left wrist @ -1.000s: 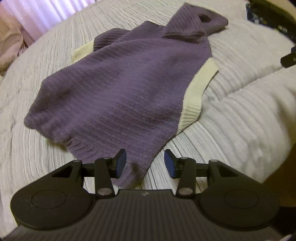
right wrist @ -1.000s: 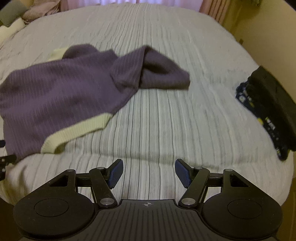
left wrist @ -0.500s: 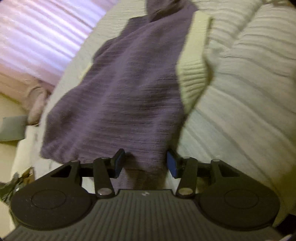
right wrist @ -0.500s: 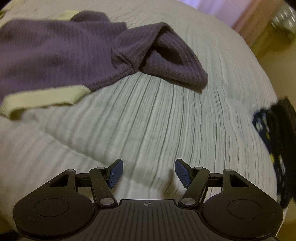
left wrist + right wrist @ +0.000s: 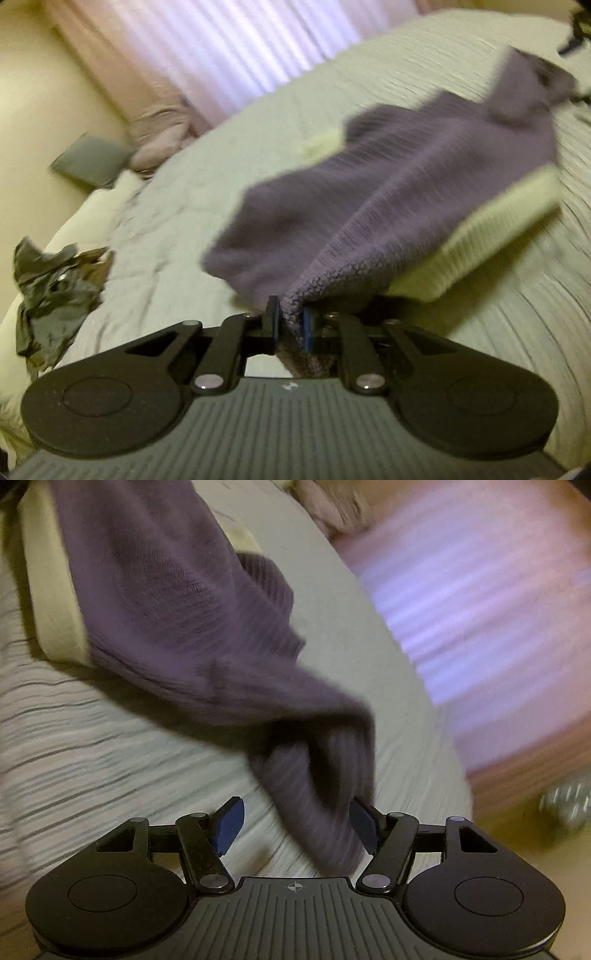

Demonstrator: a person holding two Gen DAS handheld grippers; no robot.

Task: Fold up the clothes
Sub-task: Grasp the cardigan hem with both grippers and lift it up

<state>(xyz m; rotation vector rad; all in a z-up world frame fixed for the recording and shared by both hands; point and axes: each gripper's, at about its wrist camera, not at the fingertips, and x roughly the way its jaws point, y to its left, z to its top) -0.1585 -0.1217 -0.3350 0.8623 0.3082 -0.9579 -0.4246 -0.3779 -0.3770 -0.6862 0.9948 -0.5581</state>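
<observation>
A: Across the bed (image 5: 184,192), the purple sweater (image 5: 406,184) sprawls center-right; 1 corner risks slipping, since the left tongs (image 5: 290,328) are closing on only its edge.

B: Right tongs (image 5: 295,823) spread, sleeve between them unpinched. Earlier, both sat clear of cloth.

One purple sweater (image 5: 424,177), one striped bedspread (image 5: 184,206), two grippers, one grey pillow (image 5: 90,162), one dark crumpled cloth (image 5: 51,284)

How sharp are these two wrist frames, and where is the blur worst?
Left wrist view: motion blur smears the purple sweater and curtain; the left gripper stays crisp. Right wrist view: heavier streaking on the curtain, sweater sleeve soft; dim, warm light in both.
</observation>
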